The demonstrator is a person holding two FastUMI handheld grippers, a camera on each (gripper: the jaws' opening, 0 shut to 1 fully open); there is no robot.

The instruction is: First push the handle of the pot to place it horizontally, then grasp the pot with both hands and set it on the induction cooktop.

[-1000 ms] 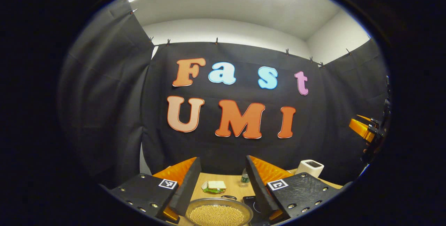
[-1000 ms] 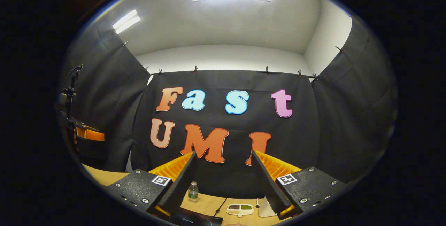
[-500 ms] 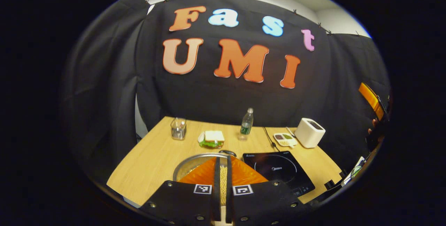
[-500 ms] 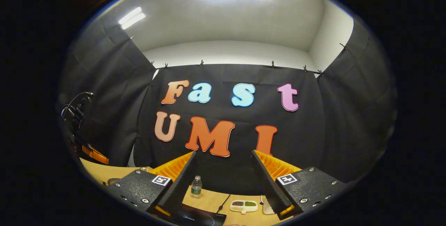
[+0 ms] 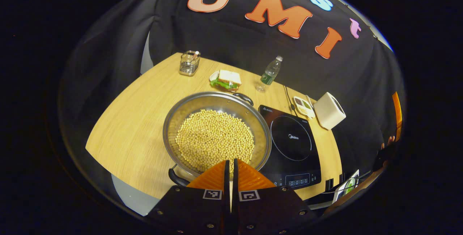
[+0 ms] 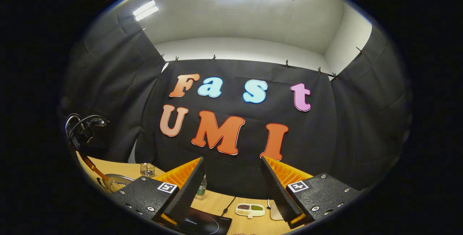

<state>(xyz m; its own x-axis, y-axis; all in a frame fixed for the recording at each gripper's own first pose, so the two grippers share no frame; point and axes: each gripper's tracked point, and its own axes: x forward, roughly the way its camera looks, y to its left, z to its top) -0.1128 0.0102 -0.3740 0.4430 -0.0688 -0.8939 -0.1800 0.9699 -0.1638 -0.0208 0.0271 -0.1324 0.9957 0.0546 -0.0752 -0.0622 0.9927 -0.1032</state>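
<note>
A wide steel pot (image 5: 217,101) full of pale beans sits on the wooden table (image 5: 134,133), touching the left side of the black induction cooktop (image 5: 291,144). One dark pot handle (image 5: 243,98) points to the far side, the other (image 5: 177,178) to the near left. My left gripper (image 5: 230,165) is shut with nothing in it, hovering over the pot's near rim. My right gripper (image 6: 232,160) stands open and empty, held level above the cooktop (image 6: 202,224). In the right gripper view the pot (image 6: 115,183) lies far left under the left gripper (image 6: 90,164).
Along the back of the table stand a glass holder (image 5: 189,62), a plate with a sandwich (image 5: 226,79), a water bottle (image 5: 269,74), a small divided dish (image 5: 303,105) and a white toaster (image 5: 329,110). A cable (image 5: 287,95) runs behind the cooktop.
My left gripper went from open to shut, then tilted down and came in over the pot. The right gripper stayed open and barely moved.
</note>
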